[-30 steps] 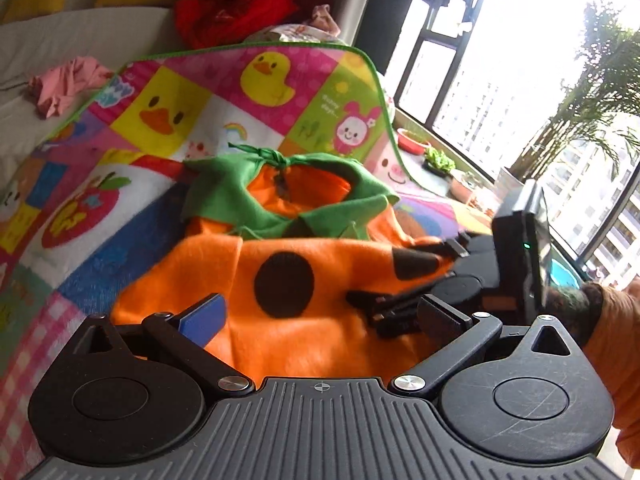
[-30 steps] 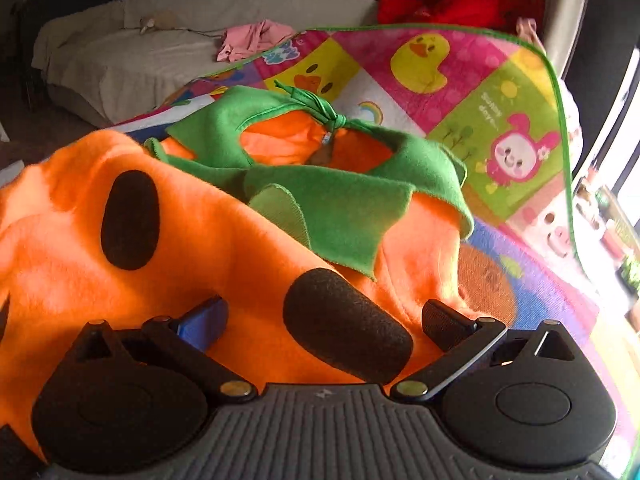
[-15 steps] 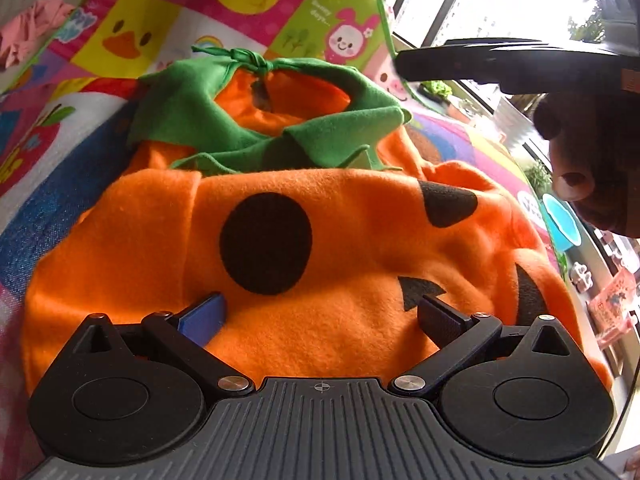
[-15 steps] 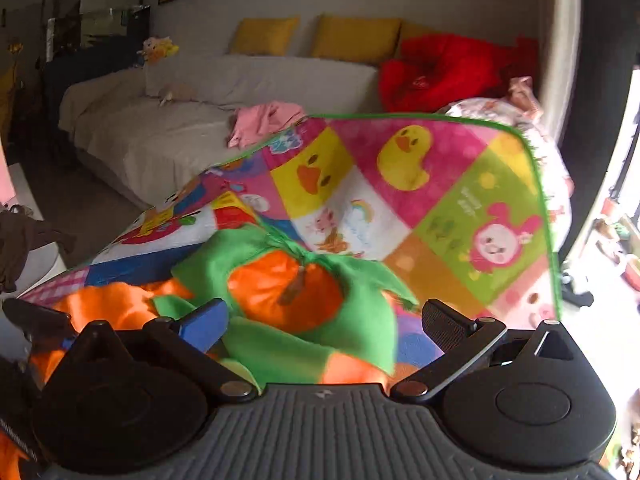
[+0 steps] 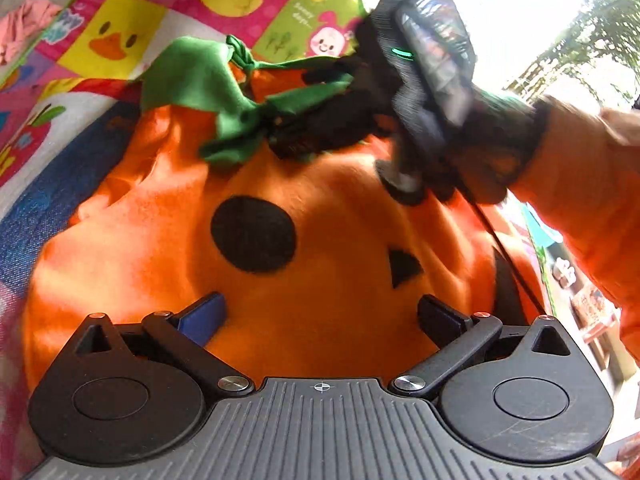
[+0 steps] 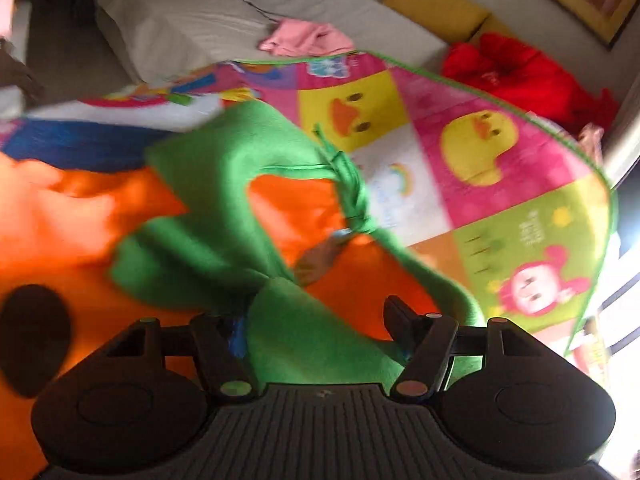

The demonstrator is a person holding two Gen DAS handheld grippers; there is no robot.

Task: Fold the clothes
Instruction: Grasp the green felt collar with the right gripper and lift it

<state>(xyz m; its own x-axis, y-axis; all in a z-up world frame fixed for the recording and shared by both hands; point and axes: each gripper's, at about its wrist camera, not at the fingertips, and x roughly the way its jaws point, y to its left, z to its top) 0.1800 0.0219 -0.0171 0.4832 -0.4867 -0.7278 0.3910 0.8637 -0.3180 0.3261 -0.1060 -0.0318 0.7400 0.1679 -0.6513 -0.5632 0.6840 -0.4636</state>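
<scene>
Fingers of the left gripper (image 5: 318, 312) stand wide apart with nothing between them, poised low over the near part of the orange pumpkin costume (image 5: 256, 280); that costume lies spread on the colourful play mat (image 5: 120, 36), its black eye patch (image 5: 253, 233) just beyond the blue pad. Half a second ago this gripper sat in much the same spot, so it looks to be waiting; the change is all on the right. Further right, the right gripper (image 6: 316, 320), which was lifted clear and looking across the room at the sofa (image 6: 208, 20), has dropped down onto the green leaf collar (image 5: 200, 80) at the far end of the costume; from its own camera its fingers are drawn in fairly narrow with green fleece bunched between them, though blur keeps me from saying whether they truly pinch it. My guess is the collar is about to be drawn towards the near side as a fold.
</scene>
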